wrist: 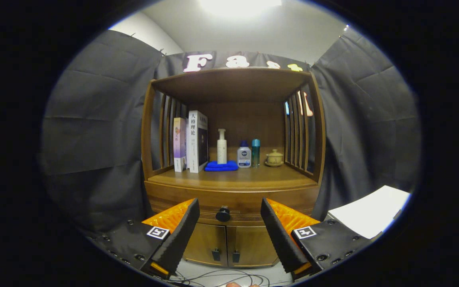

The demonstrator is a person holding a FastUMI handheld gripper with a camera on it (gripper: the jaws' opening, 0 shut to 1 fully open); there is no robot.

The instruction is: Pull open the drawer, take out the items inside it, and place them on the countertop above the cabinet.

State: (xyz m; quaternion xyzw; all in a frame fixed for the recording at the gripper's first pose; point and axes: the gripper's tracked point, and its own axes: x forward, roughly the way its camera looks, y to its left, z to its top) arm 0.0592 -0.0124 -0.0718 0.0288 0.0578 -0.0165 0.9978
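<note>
Gripper (229,229) fingers spread wide before a wooden cabinet (232,187), its closed drawer's black knob (223,214) framed between them, untouched.

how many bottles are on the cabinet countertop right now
3: a white pump bottle on the blue cloth, a clear bottle beside it, then a teal bottle. The open tongs flank the shut drawer's knob.

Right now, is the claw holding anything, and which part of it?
Nothing. The claw is open, and its fingers stand apart with the shut drawer's black knob beyond the gap between them, untouched.
</note>
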